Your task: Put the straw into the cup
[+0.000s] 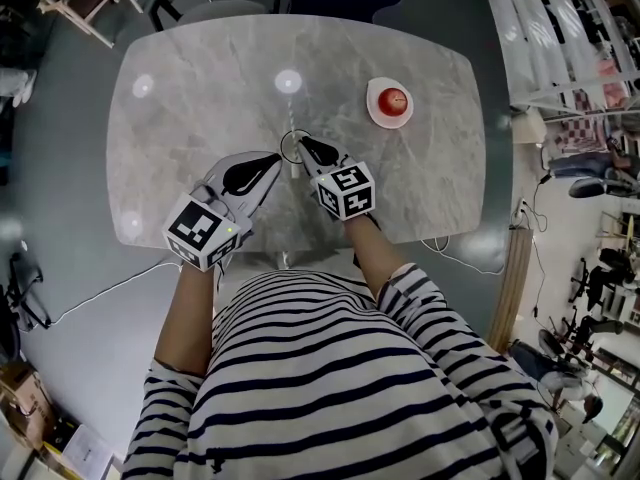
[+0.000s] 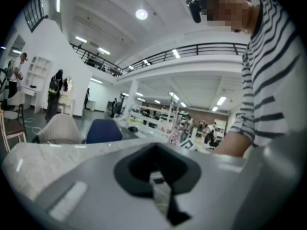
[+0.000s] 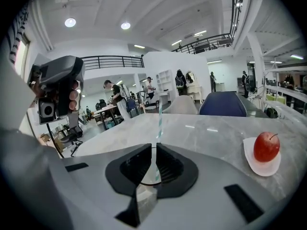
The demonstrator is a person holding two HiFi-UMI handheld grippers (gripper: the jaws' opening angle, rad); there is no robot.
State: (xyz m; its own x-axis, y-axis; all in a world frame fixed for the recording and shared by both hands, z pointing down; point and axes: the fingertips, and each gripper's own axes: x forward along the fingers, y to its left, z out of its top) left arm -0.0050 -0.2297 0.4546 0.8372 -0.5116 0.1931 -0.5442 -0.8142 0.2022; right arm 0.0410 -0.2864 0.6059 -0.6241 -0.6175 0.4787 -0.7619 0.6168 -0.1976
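The straw (image 3: 159, 116) stands upright, pinched in your right gripper's (image 3: 153, 151) fingers above the cup (image 1: 291, 147); lower it straight inside the rim. Your left gripper's (image 2: 156, 153) fingers are closed, empty.

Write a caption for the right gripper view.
Right gripper holding a striped straw upright over the cup, apple nearby.

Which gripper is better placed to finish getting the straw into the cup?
Right. The right gripper holds the striped straw upright in its fingers, just above the cup. The left gripper is shut on nothing, beside the cup.
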